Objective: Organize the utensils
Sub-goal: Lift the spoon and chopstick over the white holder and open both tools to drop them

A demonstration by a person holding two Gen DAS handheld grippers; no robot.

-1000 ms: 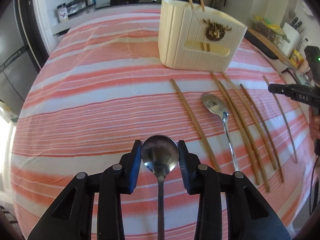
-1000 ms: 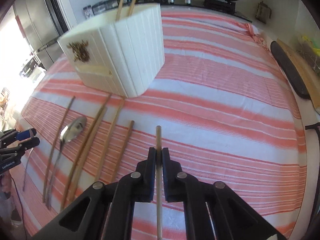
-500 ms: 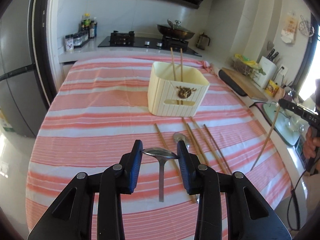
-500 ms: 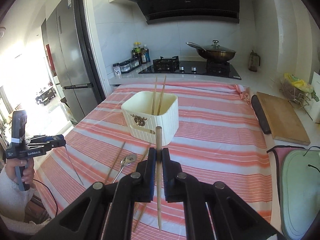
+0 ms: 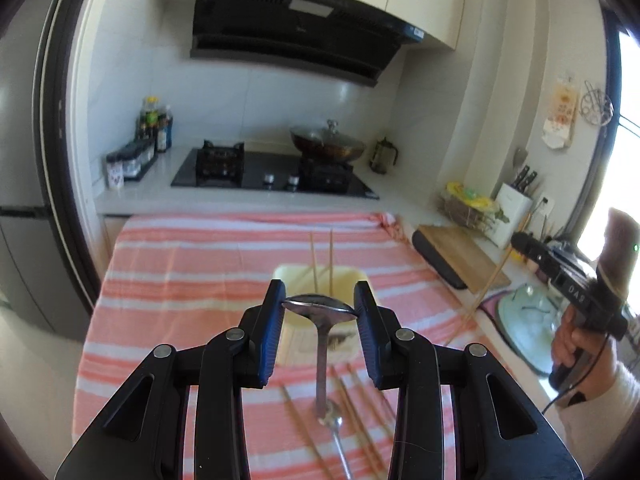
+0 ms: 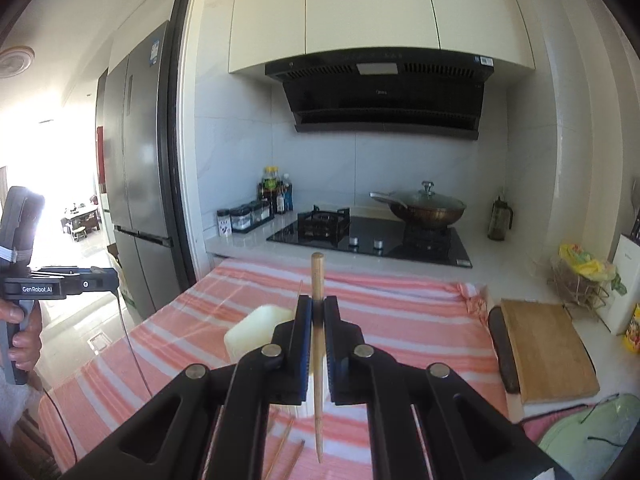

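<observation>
Spoon, bowl pinched edge to edge between the pads of the left tool, handle hanging straight down below the tips; chopstick, clamped near its thick end by the closed right tool, thin end pointing down. Both are held clear above the surface, which is covered by a striped cloth. The cream holder stands just ahead of and below the left tool, two chopsticks upright inside it; seen from the right tool it lies ahead, slightly left and lower. Below and nearer than the left tool's tips lie a second spoon and several loose chopsticks. Risks, as judged: the spoon is gripped only across the smooth curved rim of its bowl, so a tilt or bump could let it swing or slip out; either hanging piece could strike the holder's rim or the standing chopsticks if lowered off-centre; both tools converging on one opening could collide.
</observation>
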